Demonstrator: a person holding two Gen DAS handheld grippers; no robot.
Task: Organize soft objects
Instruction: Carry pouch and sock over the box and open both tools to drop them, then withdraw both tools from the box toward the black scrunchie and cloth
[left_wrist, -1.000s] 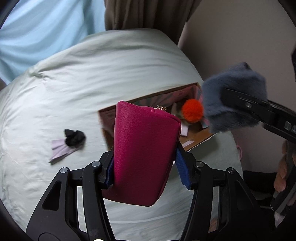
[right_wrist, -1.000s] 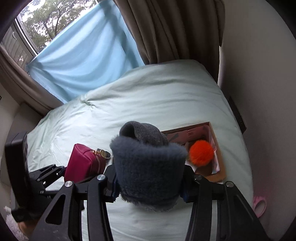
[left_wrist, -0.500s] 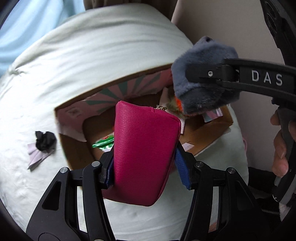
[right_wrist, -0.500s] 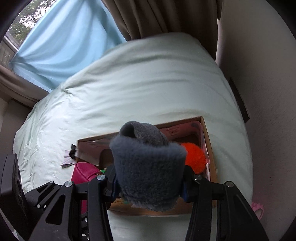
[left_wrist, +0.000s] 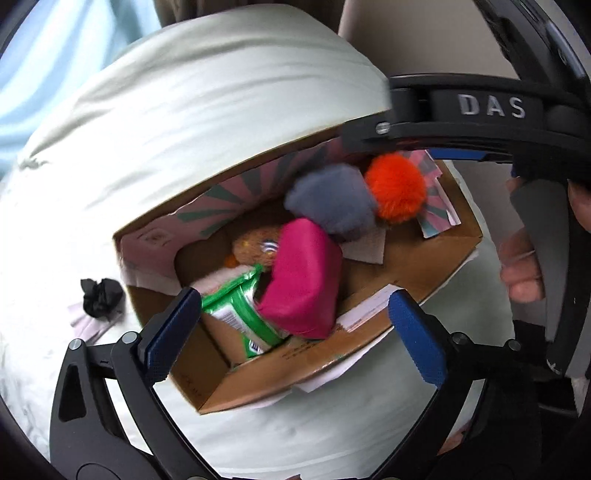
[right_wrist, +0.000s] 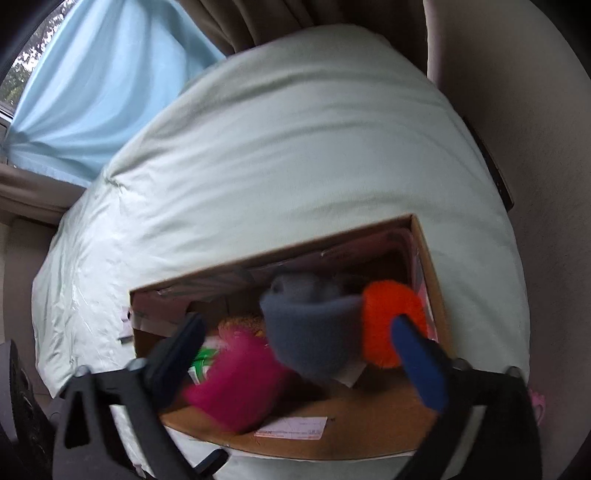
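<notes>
Presently both sets of tongs are opening with nothing between them: left gripper (left_wrist: 291, 321), right gripper (right_wrist: 299, 339). Pink pouch (left_wrist: 301, 282) and grey plush (left_wrist: 330, 201) lie inside the cardboard box (left_wrist: 424, 266), plush at the pouch's one o'clock. Risk: the pouch, tilted on a green packet (left_wrist: 236, 310), may slide; a descending finger could snag contents.

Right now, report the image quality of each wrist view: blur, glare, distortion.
Left wrist view: mostly sharp, the bedsheet blown out to white at left, fisheye bending the cardboard box. Right wrist view: motion blur smears the pink pouch, the grey plush and the orange pompom; the light there is dimmer and even.
</notes>
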